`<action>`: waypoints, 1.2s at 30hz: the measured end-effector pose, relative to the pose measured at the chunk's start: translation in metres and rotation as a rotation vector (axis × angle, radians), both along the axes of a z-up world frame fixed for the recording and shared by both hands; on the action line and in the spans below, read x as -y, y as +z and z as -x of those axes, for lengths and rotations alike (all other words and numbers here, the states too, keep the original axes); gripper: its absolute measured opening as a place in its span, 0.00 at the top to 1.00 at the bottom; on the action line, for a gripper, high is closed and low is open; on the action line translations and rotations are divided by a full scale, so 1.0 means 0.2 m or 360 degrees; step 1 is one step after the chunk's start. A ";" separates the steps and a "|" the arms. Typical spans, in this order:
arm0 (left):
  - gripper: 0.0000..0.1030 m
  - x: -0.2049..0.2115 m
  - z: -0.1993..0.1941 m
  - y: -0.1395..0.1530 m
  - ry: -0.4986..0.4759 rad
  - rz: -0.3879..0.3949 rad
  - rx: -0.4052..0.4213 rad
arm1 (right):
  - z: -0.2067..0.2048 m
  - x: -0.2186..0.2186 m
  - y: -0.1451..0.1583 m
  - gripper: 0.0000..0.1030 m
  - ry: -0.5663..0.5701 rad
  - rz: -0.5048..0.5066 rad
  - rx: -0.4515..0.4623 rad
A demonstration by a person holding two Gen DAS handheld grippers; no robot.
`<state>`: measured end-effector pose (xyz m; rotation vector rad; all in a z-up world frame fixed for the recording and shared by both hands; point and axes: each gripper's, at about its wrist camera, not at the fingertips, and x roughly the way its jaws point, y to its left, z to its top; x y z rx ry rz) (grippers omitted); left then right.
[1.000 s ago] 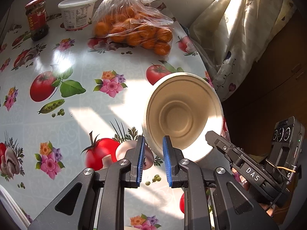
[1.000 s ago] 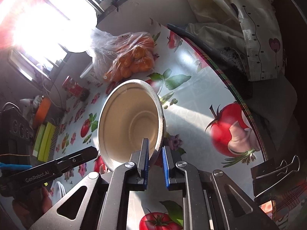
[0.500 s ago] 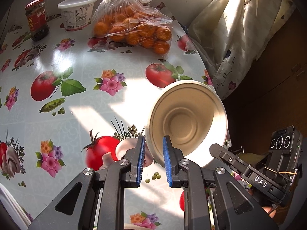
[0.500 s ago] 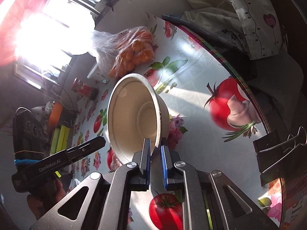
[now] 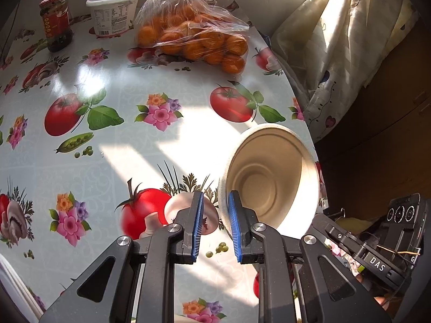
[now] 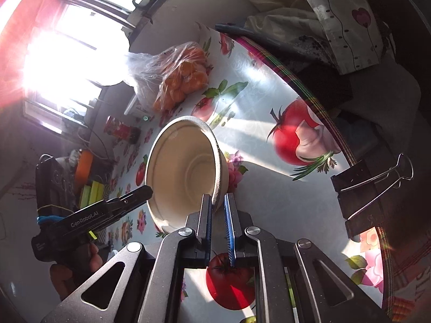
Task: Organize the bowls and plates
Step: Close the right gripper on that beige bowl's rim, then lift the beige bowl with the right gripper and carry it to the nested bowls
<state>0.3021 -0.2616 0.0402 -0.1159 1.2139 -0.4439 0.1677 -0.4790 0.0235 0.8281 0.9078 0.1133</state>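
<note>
Pulp bowl [image 6: 186,172], pinched by its rim in the right gripper [image 6: 218,215], now tilted further and drawn nearer, toward the table's [image 5: 140,150] right edge. Left gripper [image 5: 214,224] slightly parted, holding nothing, just beside the bowl. Probably mid-carry toward a stack, unseen.

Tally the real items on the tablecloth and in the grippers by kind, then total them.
Paper bowl: 1
Bag of oranges: 1
White lidded tub: 1
Red-lidded jar: 1
Binder clip: 1
Total: 5
</note>
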 end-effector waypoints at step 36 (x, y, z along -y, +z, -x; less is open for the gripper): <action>0.81 0.01 0.06 0.03 -0.0100 0.0138 -0.0042 | -0.09 -0.10 0.01 0.84 0.0028 0.0173 -0.0005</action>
